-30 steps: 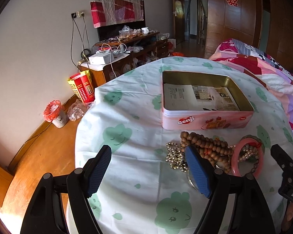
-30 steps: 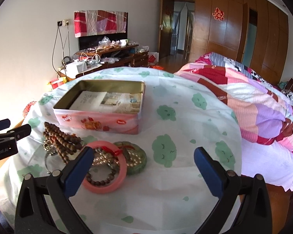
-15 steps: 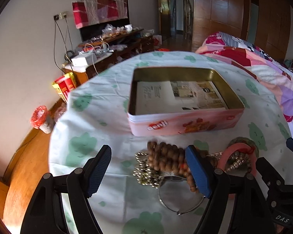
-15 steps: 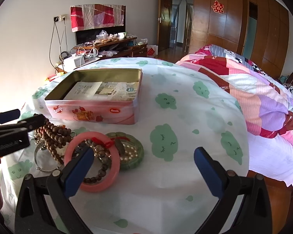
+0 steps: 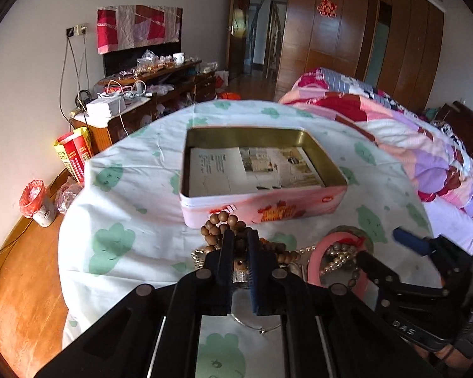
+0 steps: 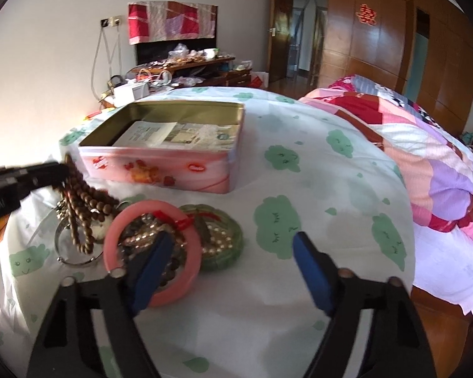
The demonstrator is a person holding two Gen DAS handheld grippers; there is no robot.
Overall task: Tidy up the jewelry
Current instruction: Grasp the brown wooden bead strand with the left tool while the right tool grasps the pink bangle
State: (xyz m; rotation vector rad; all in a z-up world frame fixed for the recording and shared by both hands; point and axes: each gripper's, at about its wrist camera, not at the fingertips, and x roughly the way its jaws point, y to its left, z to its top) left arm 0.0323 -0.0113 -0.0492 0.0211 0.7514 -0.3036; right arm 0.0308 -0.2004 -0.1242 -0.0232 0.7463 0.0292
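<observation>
A pink tin [image 5: 261,211] [image 6: 160,167] stands open on the table with paper inside. In front of it lies a heap of jewelry. My left gripper [image 5: 238,242] is shut on the brown wooden bead necklace [image 5: 224,223] [image 6: 85,201], which hangs from it just above the cloth. A pink bangle [image 6: 154,252] [image 5: 324,252], a green bangle [image 6: 227,239], a pearl strand [image 6: 142,236] and a silver bangle [image 6: 69,252] lie in the heap. My right gripper [image 6: 233,252] is open, its left finger over the pink bangle.
The round table has a white cloth with green clouds [image 6: 299,189]. A bed with a patchwork quilt [image 6: 425,157] is at the right. A cluttered wooden cabinet [image 5: 142,100], a red and yellow box [image 5: 74,154] and a small bin [image 5: 37,198] stand at the left.
My left gripper has moved in and shut on the wooden bead necklace, lifting part of it. My right gripper has come forward and narrowed over the pink bangle.
</observation>
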